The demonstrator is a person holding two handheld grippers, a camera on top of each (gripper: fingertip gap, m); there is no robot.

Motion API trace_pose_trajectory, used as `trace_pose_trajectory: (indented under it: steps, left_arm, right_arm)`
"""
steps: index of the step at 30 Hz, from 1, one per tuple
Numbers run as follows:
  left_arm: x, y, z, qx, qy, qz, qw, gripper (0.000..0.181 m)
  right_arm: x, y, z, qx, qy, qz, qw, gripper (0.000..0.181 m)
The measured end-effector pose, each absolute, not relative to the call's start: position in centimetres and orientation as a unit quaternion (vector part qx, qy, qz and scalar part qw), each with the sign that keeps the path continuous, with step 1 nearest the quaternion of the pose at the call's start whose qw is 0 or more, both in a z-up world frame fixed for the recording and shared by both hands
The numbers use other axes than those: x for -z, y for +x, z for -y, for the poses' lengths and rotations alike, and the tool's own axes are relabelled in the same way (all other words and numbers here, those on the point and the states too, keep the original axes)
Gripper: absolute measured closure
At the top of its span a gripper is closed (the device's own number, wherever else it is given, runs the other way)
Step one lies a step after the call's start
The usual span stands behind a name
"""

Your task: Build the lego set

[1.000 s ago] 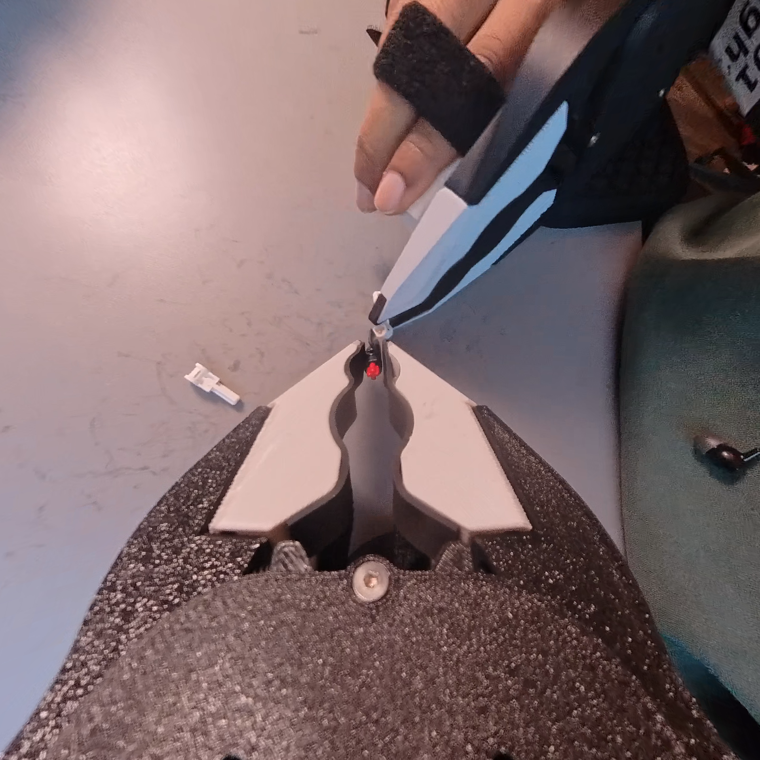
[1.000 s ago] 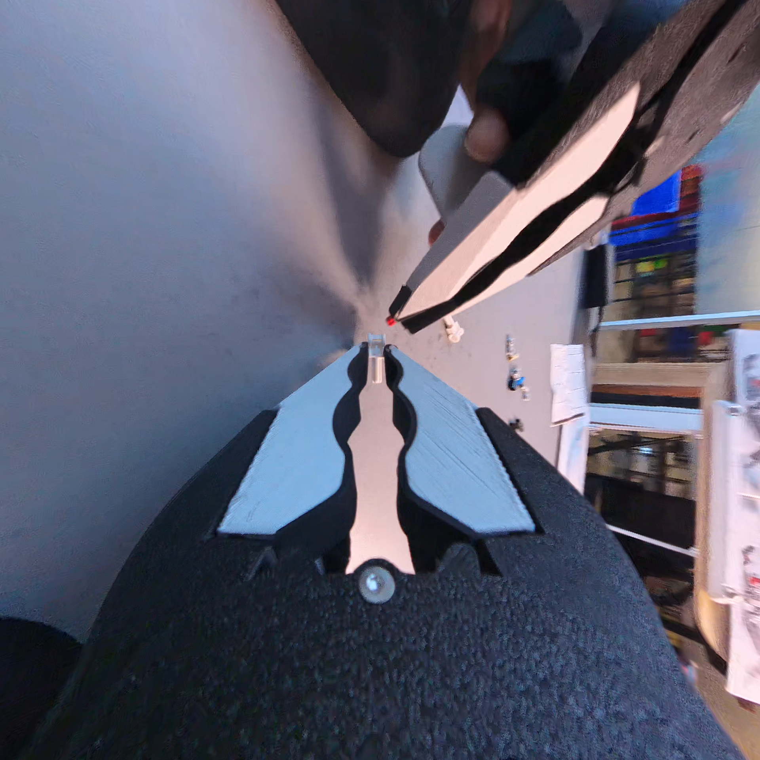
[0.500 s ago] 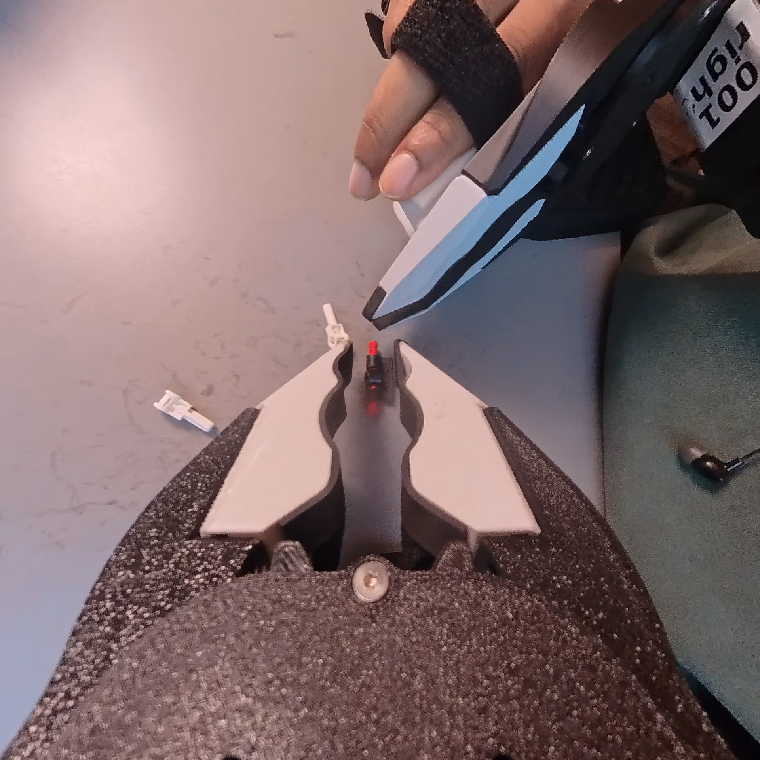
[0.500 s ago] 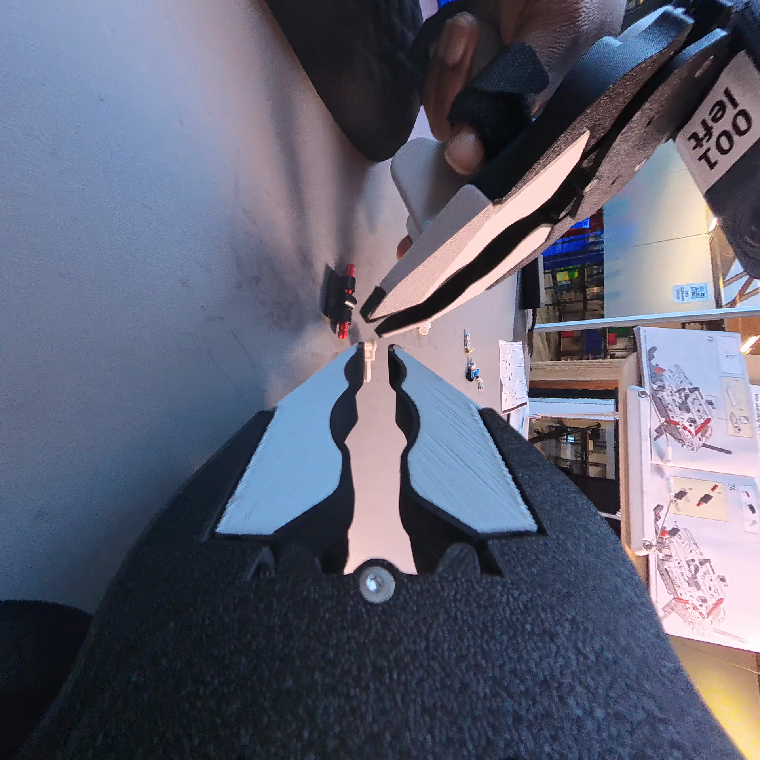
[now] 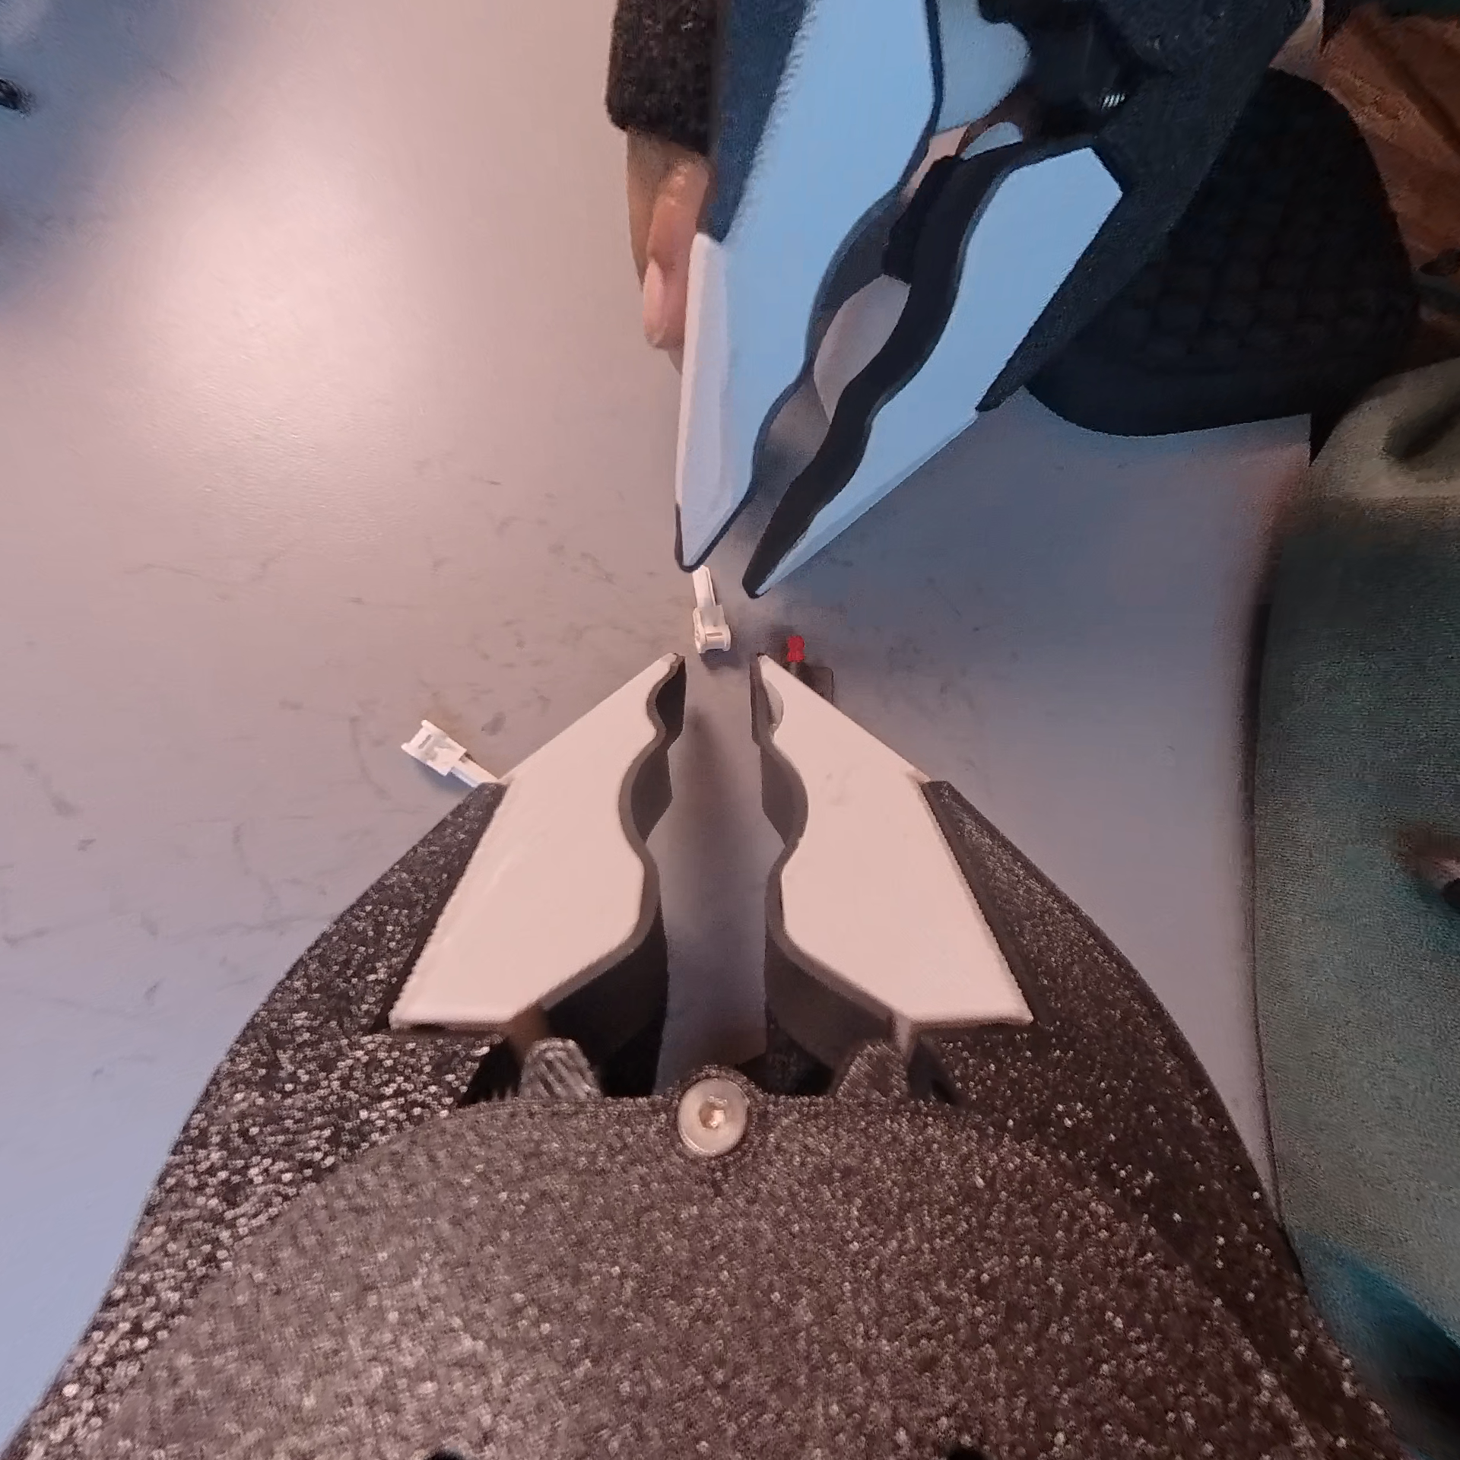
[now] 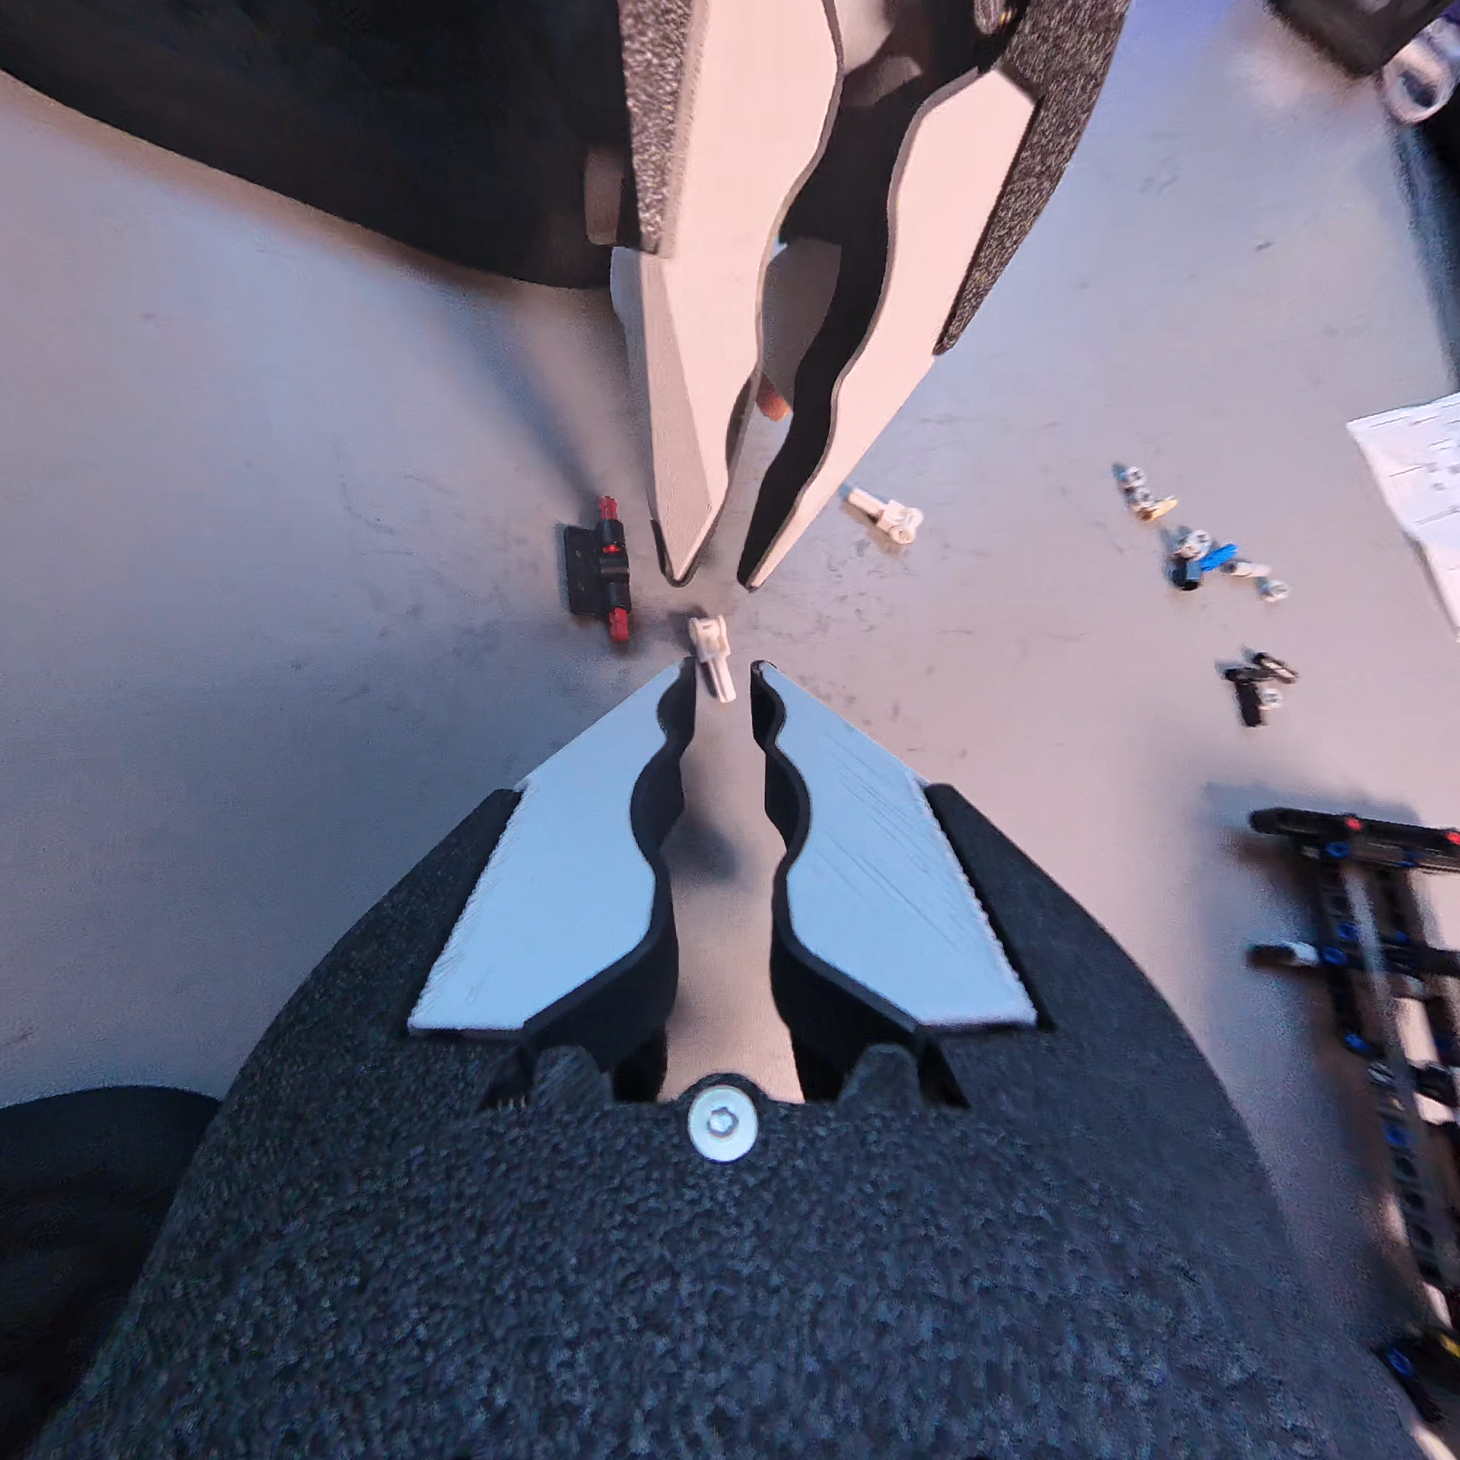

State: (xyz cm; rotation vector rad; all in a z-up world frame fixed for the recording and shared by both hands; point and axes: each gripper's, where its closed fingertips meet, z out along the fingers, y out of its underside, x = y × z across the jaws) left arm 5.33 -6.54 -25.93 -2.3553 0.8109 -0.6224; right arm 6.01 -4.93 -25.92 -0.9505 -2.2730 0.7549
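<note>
Grey tabletop (image 5: 276, 395) showing faint scuffs and marks, lying under everything. Green fabric (image 5: 1359, 908) covering the tabletop's right edge in the left wrist view. White printed paper sheet (image 6: 1414, 474) lying at the far right in the right wrist view.

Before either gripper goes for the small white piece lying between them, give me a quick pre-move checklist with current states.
1. Left gripper open, holding nothing: ok.
2. Right gripper open, holding nothing: ok.
3. White piece lies on the table, between the right fingers' tips: ok.
4. Black and red piece lies apart from the white piece: ok.
5. Second white piece out of the way: ok.
6. Grippers clear of each other: not ok, tips nearly meet.
</note>
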Motion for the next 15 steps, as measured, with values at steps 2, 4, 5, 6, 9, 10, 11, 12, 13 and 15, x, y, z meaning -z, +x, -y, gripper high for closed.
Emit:
trace_pose_trajectory:
  steps: [2, 4, 5, 6, 9, 10, 11, 12, 13, 15]
  left_arm:
    - [26.1, 5.3, 6.6, 0.234, -0.881, -0.302, 0.28, 0.167]
    - [26.2, 5.3, 6.6, 0.242, -0.88, -0.299, 0.279, 0.167]
    - [26.1, 5.3, 6.6, 0.247, -0.88, -0.295, 0.279, 0.166]
    - [26.0, 5.4, 6.7, 0.254, -0.879, -0.292, 0.28, 0.166]
    - [25.2, 5.2, 6.5, 0.279, -0.872, -0.275, 0.293, 0.164]
    - [24.8, 5.2, 6.4, 0.292, -0.869, -0.266, 0.298, 0.162]
    - [24.3, 5.1, 6.3, 0.307, -0.864, -0.257, 0.304, 0.162]
    - [23.8, 5.2, 6.3, 0.327, -0.857, -0.25, 0.31, 0.161]
    - [23.1, 5.3, 6.4, 0.348, -0.848, -0.245, 0.314, 0.161]
    - [22.0, 5.6, 6.4, 0.381, -0.834, -0.236, 0.322, 0.163]
  right_arm:
    - [26.5, 5.7, 5.0, -0.29, -0.366, 0.851, 0.241, 0.168]
    - [26.9, 5.5, 5.2, -0.292, -0.371, 0.856, 0.211, 0.169]
    - [26.9, 5.5, 5.3, -0.294, -0.371, 0.857, 0.204, 0.173]
    - [26.9, 5.4, 5.2, -0.287, -0.366, 0.861, 0.206, 0.176]
    - [26.3, 5.1, 5.5, -0.278, -0.319, 0.867, 0.265, 0.176]
    - [25.7, 5.0, 5.7, -0.281, -0.299, 0.862, 0.298, 0.176]
    - [24.8, 4.8, 6.0, -0.284, -0.275, 0.853, 0.34, 0.176]
    - [24.1, 4.7, 6.1, -0.278, -0.252, 0.846, 0.379, 0.176]
    - [23.6, 4.7, 5.9, -0.259, -0.232, 0.842, 0.412, 0.176]
    - [22.6, 4.8, 5.8, -0.219, -0.184, 0.833, 0.474, 0.176]
